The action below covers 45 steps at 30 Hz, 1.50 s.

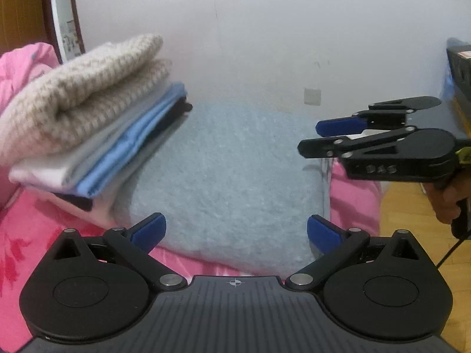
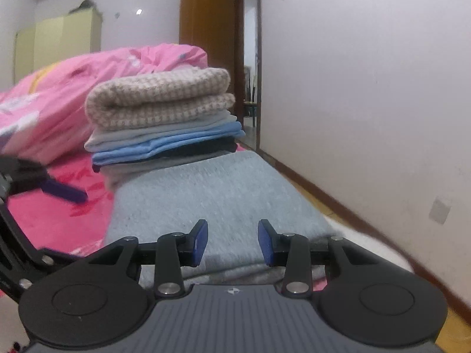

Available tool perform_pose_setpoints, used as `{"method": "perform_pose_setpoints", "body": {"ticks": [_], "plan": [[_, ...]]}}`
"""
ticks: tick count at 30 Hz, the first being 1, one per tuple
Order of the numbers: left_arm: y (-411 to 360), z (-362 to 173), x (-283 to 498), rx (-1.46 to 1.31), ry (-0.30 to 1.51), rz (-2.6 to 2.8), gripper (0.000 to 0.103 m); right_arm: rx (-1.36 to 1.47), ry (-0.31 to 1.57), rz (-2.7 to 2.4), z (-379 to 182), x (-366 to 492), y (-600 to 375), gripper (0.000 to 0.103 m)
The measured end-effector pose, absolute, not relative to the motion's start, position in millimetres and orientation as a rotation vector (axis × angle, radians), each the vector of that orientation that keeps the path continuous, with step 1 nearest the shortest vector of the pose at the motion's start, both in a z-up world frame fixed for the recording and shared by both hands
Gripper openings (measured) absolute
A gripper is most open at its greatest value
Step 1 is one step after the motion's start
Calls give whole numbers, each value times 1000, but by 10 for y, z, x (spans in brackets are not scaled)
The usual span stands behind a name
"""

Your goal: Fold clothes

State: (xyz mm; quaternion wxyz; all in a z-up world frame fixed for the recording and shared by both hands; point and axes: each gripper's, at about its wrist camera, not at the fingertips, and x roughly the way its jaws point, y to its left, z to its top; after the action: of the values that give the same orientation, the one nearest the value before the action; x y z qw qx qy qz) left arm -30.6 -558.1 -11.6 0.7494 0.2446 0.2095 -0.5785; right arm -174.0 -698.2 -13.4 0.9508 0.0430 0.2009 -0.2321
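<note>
Two sets of blue-padded fingers hang empty over a folded pale grey fleecy garment (image 2: 215, 188): the left gripper (image 1: 235, 232) spread wide, the right gripper (image 2: 232, 242) narrower, nothing between either. The garment lies flat on a pink floral bedsheet (image 1: 35, 229), its long axis running towards a stack of folded clothes (image 2: 164, 117) touching its far end. White walls, a wooden door (image 2: 206, 20) and yellow wood flooring (image 1: 412, 214) surround the bed; the garment's near edge is hidden by the grippers.

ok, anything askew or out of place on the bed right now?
Nothing stands out. The stack of folded clothes sits fairly square, beige knit on top, edges roughly lined up. The grey garment lies flat beside it on the pink bedspread. Both the left gripper and right gripper are open and empty.
</note>
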Motion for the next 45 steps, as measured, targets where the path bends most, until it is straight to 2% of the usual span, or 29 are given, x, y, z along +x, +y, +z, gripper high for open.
{"method": "perform_pose_setpoints", "body": {"ticks": [7,13,20,24,30,35,40,43,45], "plan": [[-5671,-245,-172,428,590,-1184,103,77,398,-543,-141,-1563,-7098,40],[-5703,-359,-38,359,716,-1163,103,8,520,-545,-418,-1367,-7231,40],[-5731,-361,-94,392,699,-1145,103,24,419,-519,-179,-1232,-7266,40],[-5734,-360,-100,403,699,-1139,103,20,538,-511,-413,-1070,-7409,40],[-5742,-354,-112,427,678,-1140,103,22,474,-511,-149,-916,-7469,40],[-5765,-351,-110,434,678,-1141,103,35,539,-537,-317,-727,-7611,40],[-5752,-314,-175,468,624,-1141,103,49,528,-564,-327,-726,-7555,42],[-5686,-242,-265,502,562,-1137,103,104,497,-582,-205,-919,-7474,44],[-5610,-160,-323,501,538,-1142,103,140,471,-594,-124,-1127,-7381,51]]}}
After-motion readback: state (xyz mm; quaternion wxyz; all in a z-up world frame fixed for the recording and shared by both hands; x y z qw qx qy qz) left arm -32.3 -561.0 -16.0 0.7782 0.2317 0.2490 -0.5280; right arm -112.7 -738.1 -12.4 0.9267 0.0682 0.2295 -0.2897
